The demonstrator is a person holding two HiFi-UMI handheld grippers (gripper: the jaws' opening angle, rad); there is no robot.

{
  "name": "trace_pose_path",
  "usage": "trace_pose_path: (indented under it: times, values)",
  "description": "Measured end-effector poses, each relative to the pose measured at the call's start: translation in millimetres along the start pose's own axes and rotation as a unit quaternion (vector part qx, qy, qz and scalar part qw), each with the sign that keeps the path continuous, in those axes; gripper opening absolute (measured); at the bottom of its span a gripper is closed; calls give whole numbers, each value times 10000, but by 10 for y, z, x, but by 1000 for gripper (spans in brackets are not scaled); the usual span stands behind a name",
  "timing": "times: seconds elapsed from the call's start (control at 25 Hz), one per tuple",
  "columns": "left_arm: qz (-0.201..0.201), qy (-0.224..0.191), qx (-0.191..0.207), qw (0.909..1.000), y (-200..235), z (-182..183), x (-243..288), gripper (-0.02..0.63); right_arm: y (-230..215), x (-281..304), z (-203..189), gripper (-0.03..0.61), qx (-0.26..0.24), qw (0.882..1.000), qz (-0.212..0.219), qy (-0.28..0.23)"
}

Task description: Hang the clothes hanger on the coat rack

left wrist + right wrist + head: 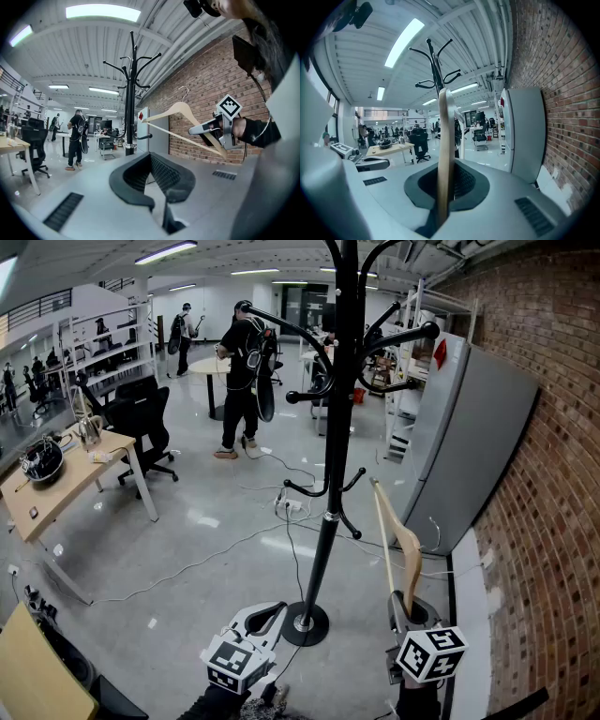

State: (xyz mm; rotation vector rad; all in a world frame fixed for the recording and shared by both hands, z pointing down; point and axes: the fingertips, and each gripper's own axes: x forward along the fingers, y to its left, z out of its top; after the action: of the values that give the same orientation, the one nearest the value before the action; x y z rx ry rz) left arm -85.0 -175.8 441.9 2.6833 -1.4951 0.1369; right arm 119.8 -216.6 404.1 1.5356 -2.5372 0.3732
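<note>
The black coat rack (336,446) stands on a round base straight ahead, its curved hooks high up; it also shows in the left gripper view (131,93) and the right gripper view (436,70). My right gripper (405,610) is shut on the lower end of a wooden clothes hanger (405,545), which rises tilted just right of the pole, below the hooks. In the right gripper view the hanger (444,140) stands edge-on between the jaws (446,173). The left gripper view shows the hanger (180,112) with its metal hook, held by the right gripper (206,129). My left gripper (272,610) (151,164) is open and empty near the rack's base.
A grey cabinet (469,446) leans along the brick wall (562,521) at the right. Cables (281,502) run over the floor behind the rack. A wooden desk (66,484) and office chair (145,423) stand left. A person (242,381) stands farther back.
</note>
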Motion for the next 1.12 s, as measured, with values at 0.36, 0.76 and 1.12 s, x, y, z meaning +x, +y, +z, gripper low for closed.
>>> trace_pose_path:
  times: [0.36, 0.76, 1.12]
  values:
    - [-72, -154, 130, 9998, 567, 158, 487, 9, 28, 631, 582, 8, -175, 9994, 219, -219]
    - [48, -164, 132, 9998, 1034, 145, 620, 9, 53, 1251, 1287, 8, -437, 9977, 409, -332]
    - [-24, -125, 93, 9999, 1164, 127, 764, 8, 28, 1681, 1683, 8, -494, 9970, 521, -273]
